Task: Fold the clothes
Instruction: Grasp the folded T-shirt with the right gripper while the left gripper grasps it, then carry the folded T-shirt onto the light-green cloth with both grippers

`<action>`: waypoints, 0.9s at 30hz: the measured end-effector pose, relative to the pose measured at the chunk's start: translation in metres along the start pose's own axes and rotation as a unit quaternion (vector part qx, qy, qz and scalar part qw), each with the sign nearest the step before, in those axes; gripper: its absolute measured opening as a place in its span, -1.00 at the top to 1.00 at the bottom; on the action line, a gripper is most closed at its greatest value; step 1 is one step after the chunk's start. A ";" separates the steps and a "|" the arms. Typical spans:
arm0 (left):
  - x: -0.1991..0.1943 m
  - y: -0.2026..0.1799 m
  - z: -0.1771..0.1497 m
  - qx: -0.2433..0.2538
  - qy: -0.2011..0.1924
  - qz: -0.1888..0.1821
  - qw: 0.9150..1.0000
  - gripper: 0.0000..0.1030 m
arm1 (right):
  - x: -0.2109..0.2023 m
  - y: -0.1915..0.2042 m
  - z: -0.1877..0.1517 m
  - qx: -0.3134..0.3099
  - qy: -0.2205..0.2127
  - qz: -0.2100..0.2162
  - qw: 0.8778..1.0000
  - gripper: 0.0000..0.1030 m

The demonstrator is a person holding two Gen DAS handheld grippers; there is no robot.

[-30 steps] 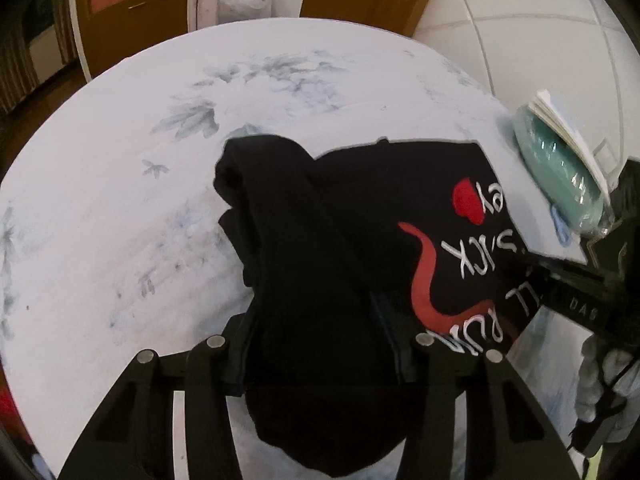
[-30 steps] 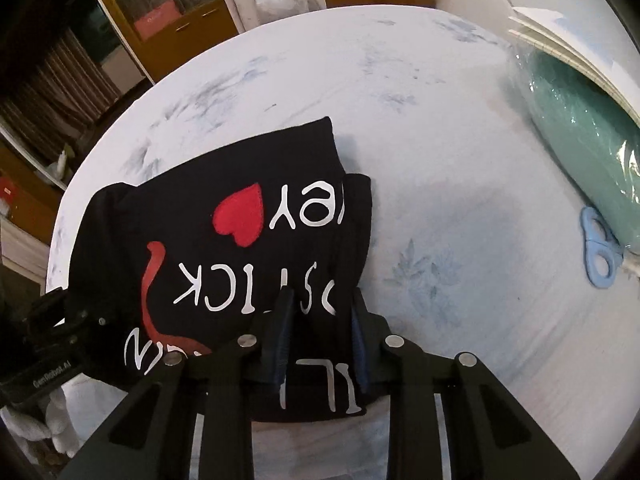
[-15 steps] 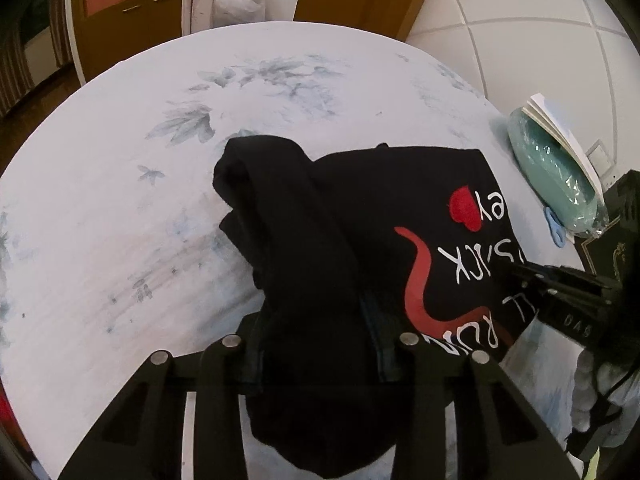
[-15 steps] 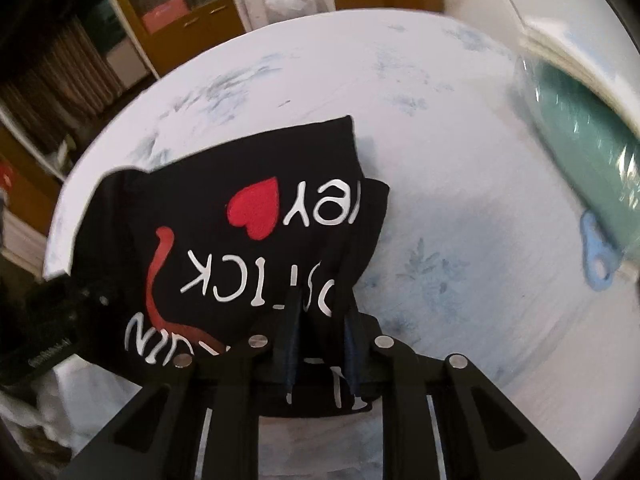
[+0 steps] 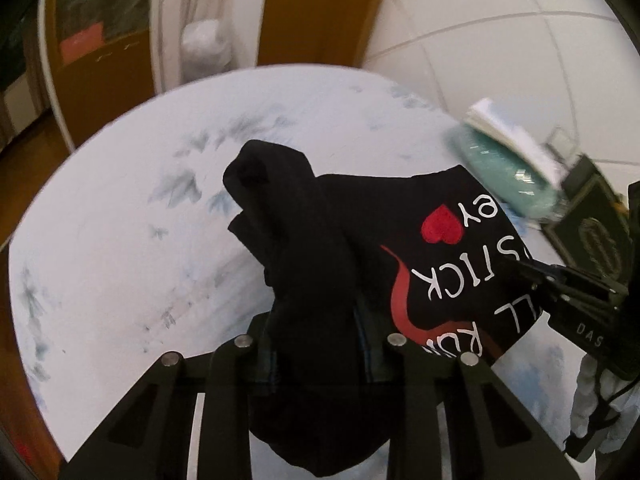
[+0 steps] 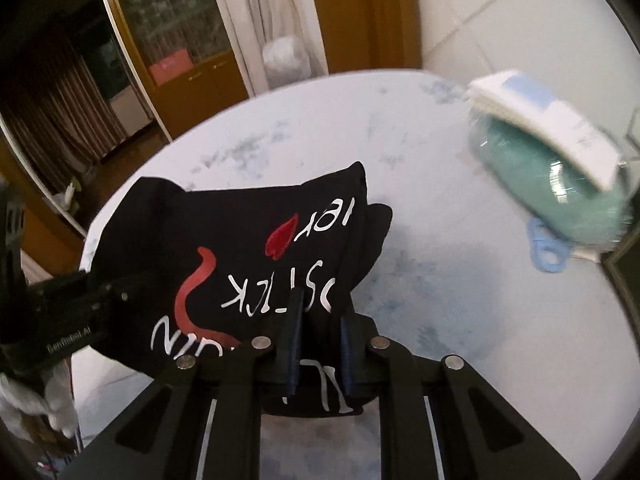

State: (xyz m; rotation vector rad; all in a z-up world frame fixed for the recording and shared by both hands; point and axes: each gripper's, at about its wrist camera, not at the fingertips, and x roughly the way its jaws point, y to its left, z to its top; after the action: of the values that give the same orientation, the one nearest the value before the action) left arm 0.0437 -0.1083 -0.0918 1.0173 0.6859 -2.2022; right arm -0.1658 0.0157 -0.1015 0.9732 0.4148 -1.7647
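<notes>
Your left gripper (image 5: 320,344) and right gripper (image 6: 320,344) each pinch the near edge of the black shirt (image 5: 352,248), jaws closing narrowly on bunched cloth. The shirt hangs partly raised above the round white bench (image 5: 120,220), beside a teal bundle (image 6: 560,184).

A black shirt (image 5: 320,264) is bunched between the closing jaws of the left gripper (image 5: 320,344), above a white round table (image 5: 120,240). Its printed side is gripped at the right by the right gripper (image 5: 536,276). A teal bundle (image 5: 504,176) is seen beyond.
</notes>
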 end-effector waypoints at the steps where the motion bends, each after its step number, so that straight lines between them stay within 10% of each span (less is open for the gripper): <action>1: -0.008 -0.005 0.000 0.006 -0.003 -0.008 1.000 0.46 | -0.011 0.000 -0.002 0.003 -0.007 -0.004 1.000 0.71; 13: -0.046 -0.085 -0.032 0.121 0.041 -0.103 0.986 0.46 | -0.124 -0.005 -0.079 0.087 -0.026 -0.099 0.991 0.71; 27: -0.081 -0.226 -0.094 0.308 0.091 -0.262 0.910 0.46 | -0.249 -0.026 -0.202 0.272 -0.053 -0.261 0.925 0.71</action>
State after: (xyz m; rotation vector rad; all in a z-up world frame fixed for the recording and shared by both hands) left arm -0.0286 0.1329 -0.0367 1.4979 0.3580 -2.9242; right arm -0.0700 0.3157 -0.0368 1.2152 0.1093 -2.4887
